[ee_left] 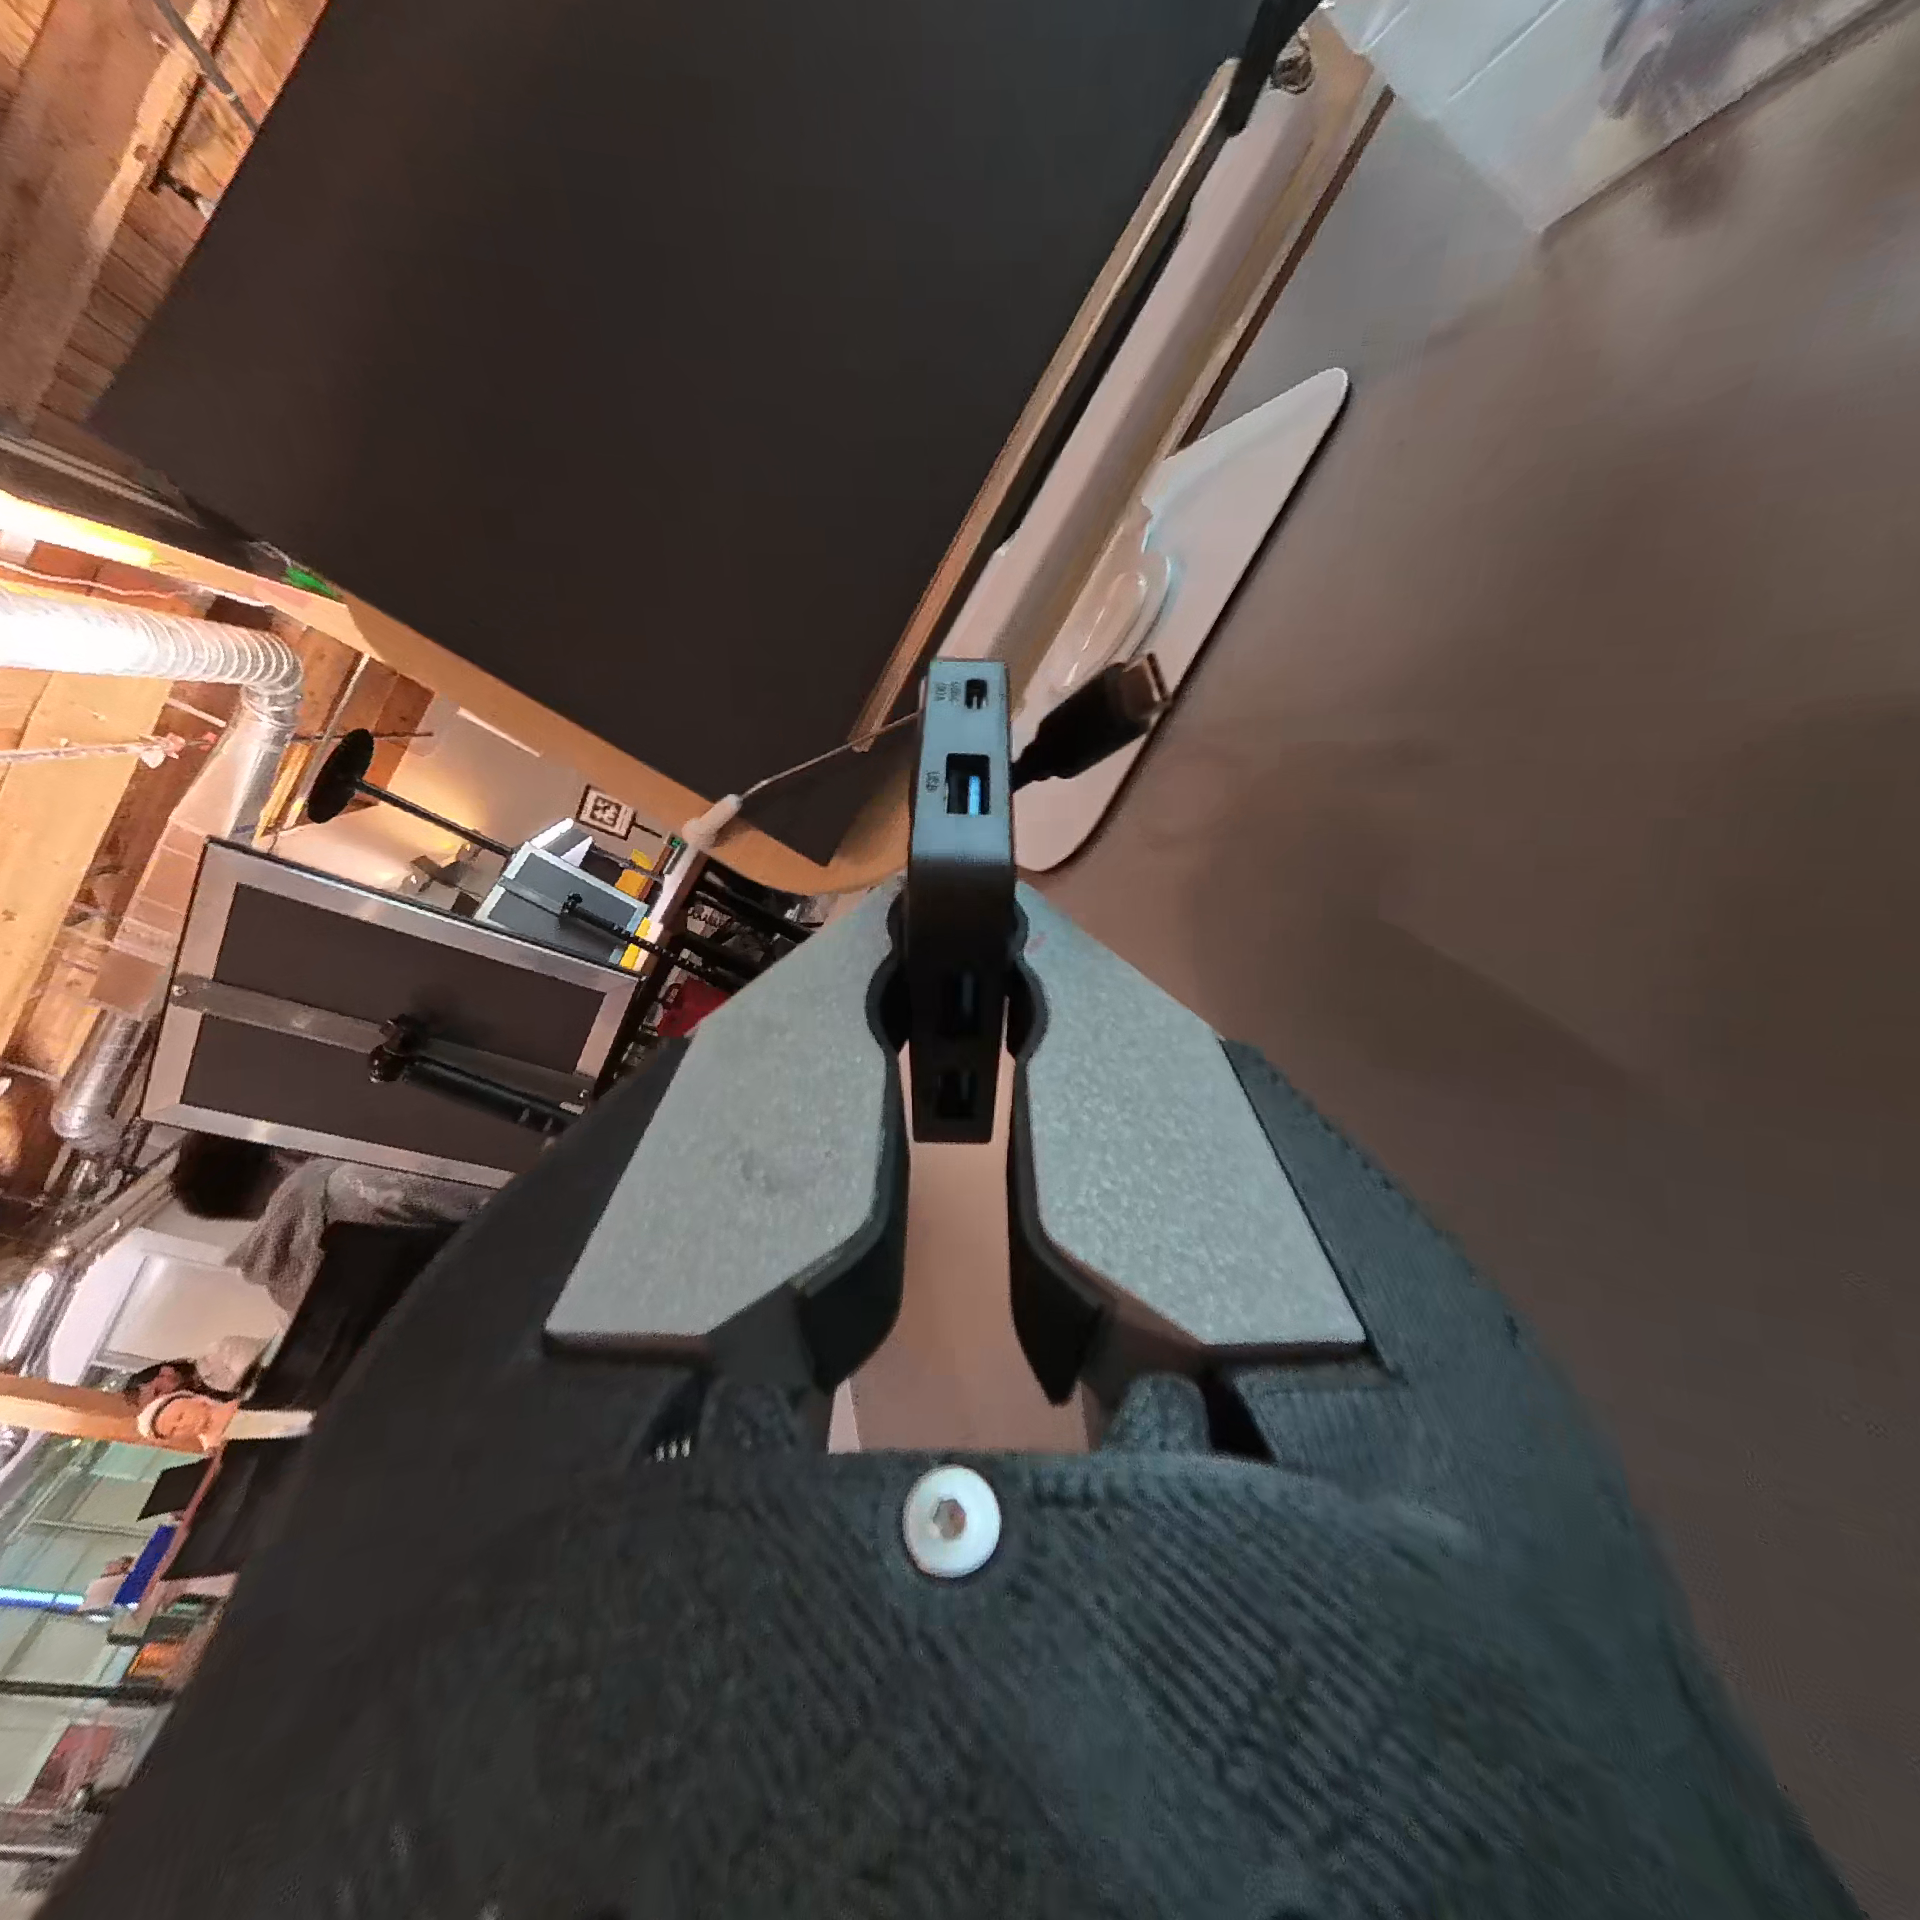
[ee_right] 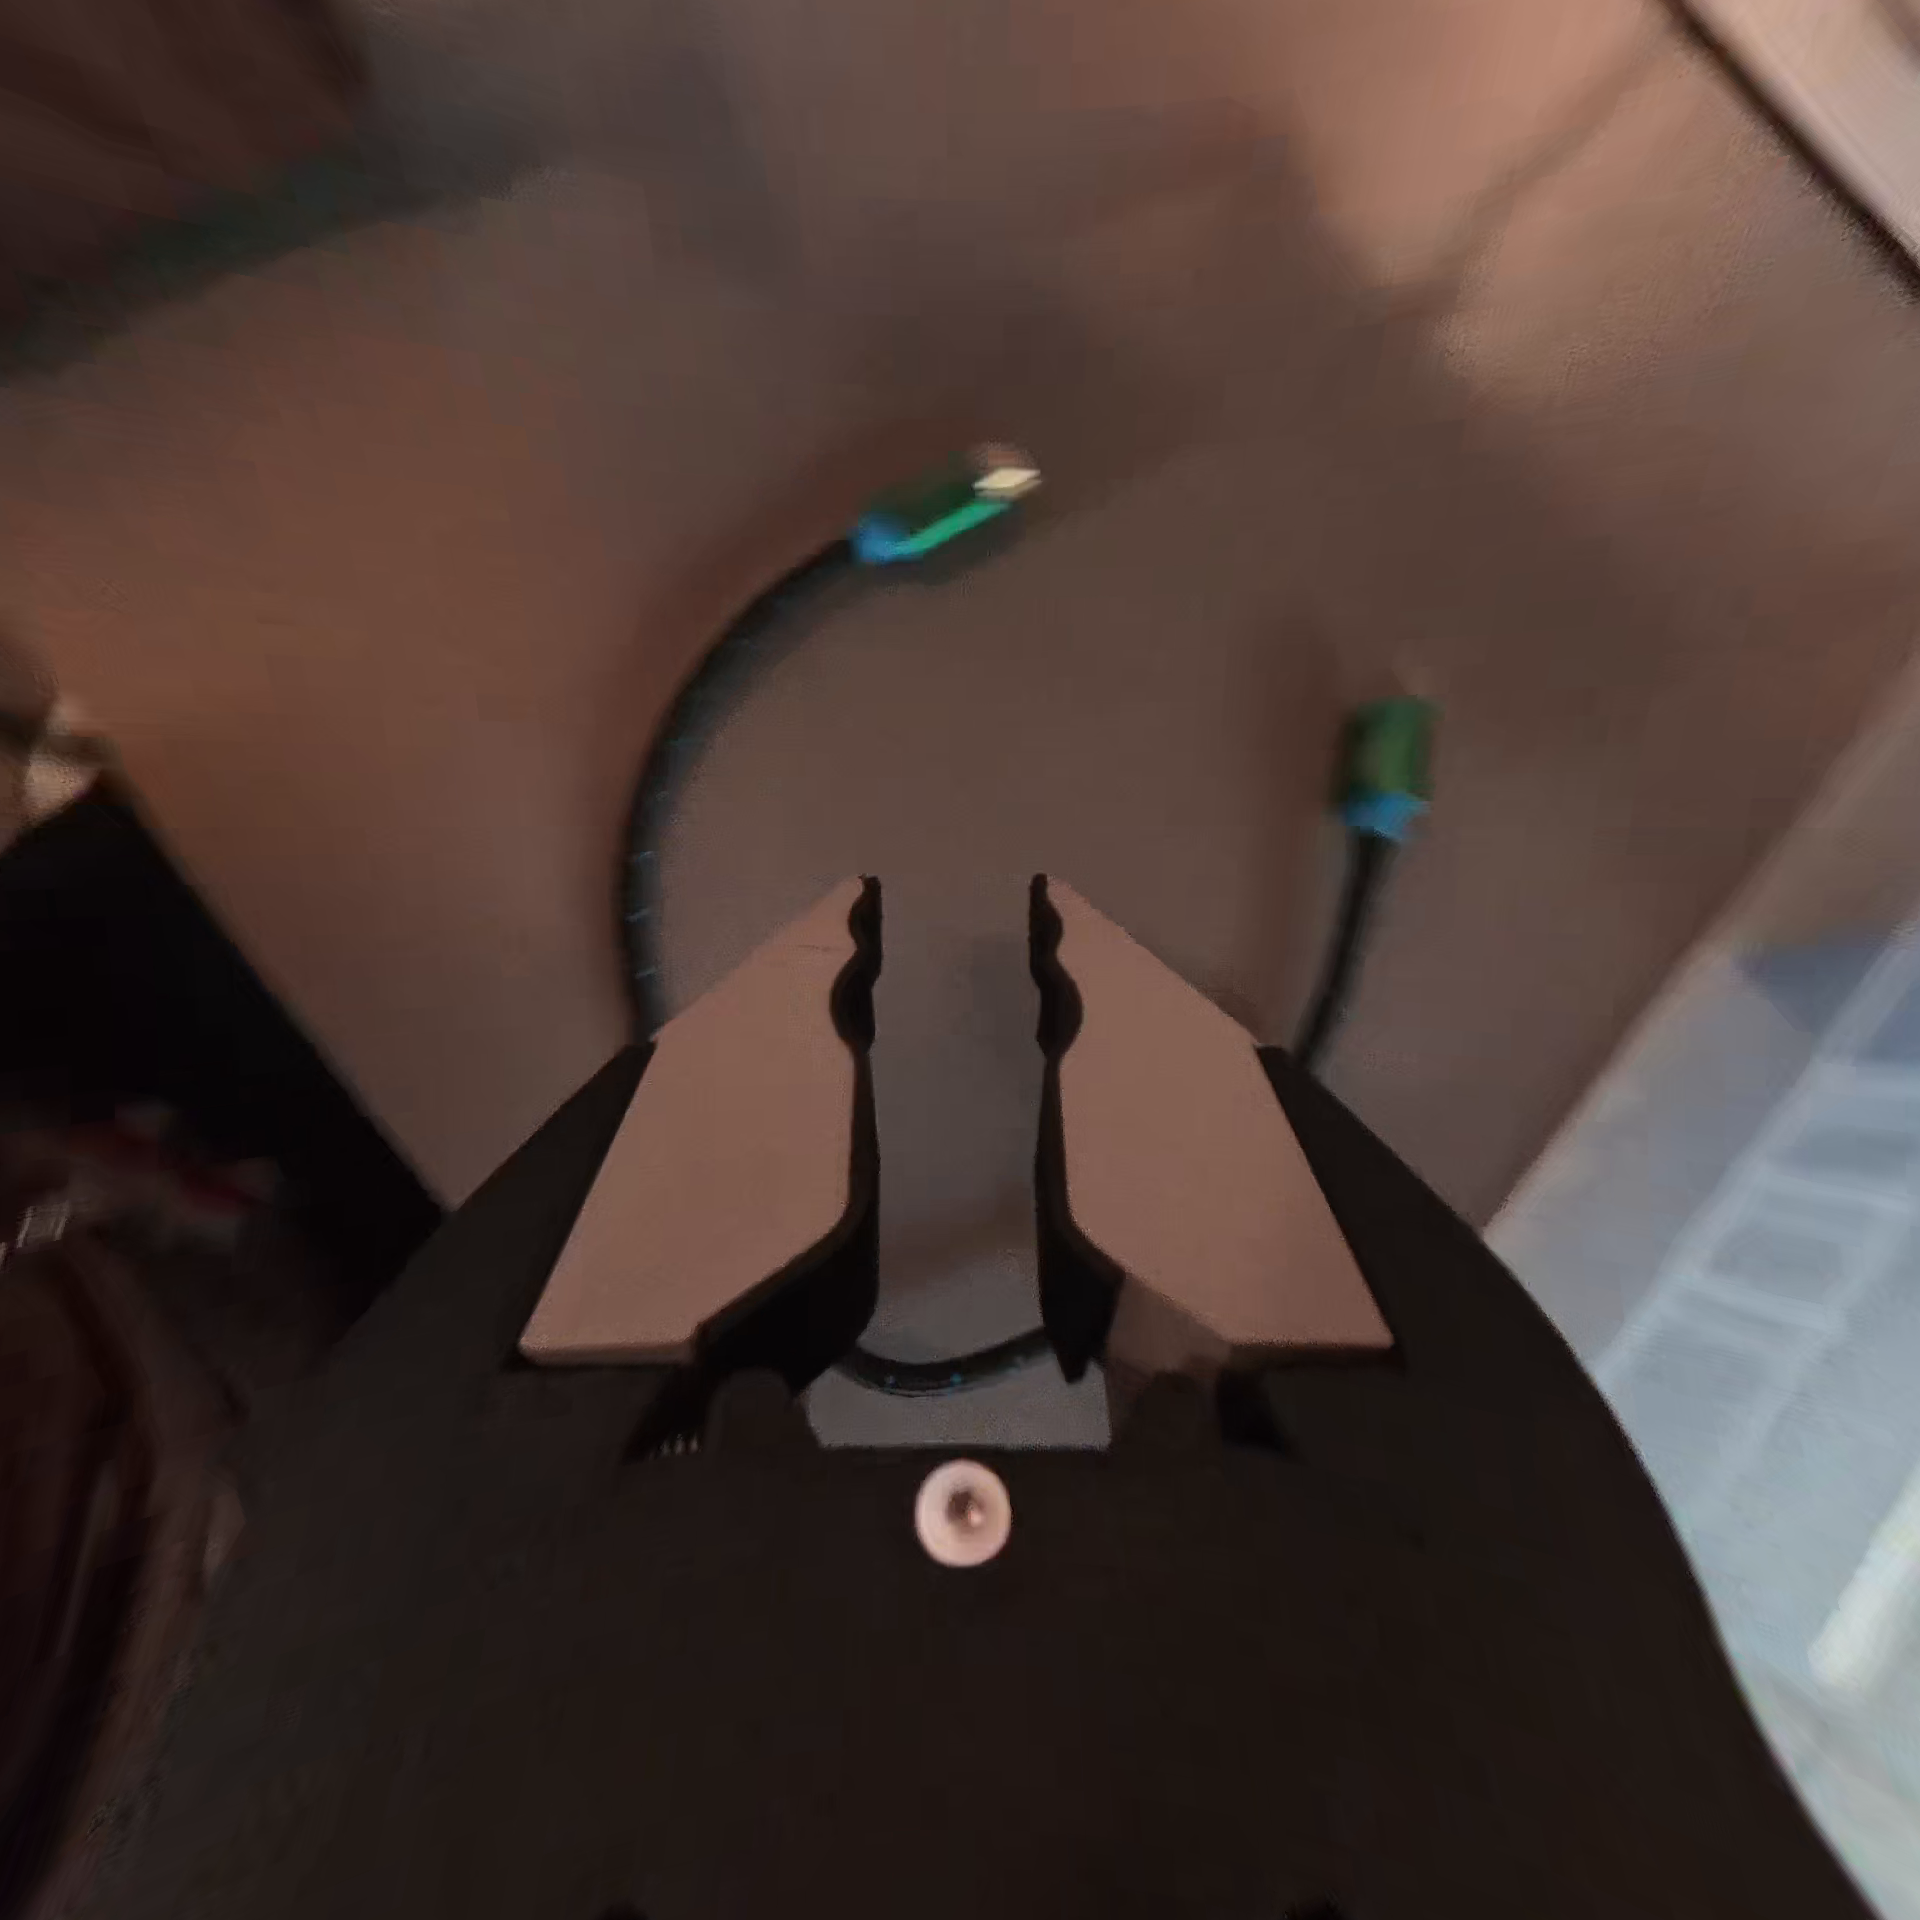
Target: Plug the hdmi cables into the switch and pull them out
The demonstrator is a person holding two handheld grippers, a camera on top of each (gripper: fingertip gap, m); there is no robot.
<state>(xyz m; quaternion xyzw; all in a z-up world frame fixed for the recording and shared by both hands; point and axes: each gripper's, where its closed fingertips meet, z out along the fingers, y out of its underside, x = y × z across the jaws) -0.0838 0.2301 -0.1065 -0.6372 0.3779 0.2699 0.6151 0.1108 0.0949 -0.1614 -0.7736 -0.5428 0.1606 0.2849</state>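
- The left gripper [ee_left: 956,982] clamps a slim black switch [ee_left: 958,831] edge-on between its jaws, the port face turned toward the camera and lifted off the brown table [ee_left: 1558,935].
- A black plug [ee_left: 1091,727] shows just behind the switch, over a pale rounded mat [ee_left: 1236,499]; whether it is seated in the box cannot be told from here.
- The right gripper [ee_right: 954,894] hangs with its jaws apart and nothing between them, over a looped black cable [ee_right: 665,748].
- Two loose plugs lie on the table: a green-and-blue one with a bare metal tip [ee_right: 940,509] ahead, and a second green-sleeved one [ee_right: 1387,764] well off to the right.
- The step in hand is likely picking up a plug; the near one ahead looks the easier reach.
- Done well, the jaws would close on the rigid moulded sleeve, not the limp cord or the metal tip, with the plug's flat side matched to the port.
- The switch is hard, smooth plastic with rounded corners; a steady left-hand hold would stop it from twisting under the push.
- The right view is blurred, so fine detail is uncertain.
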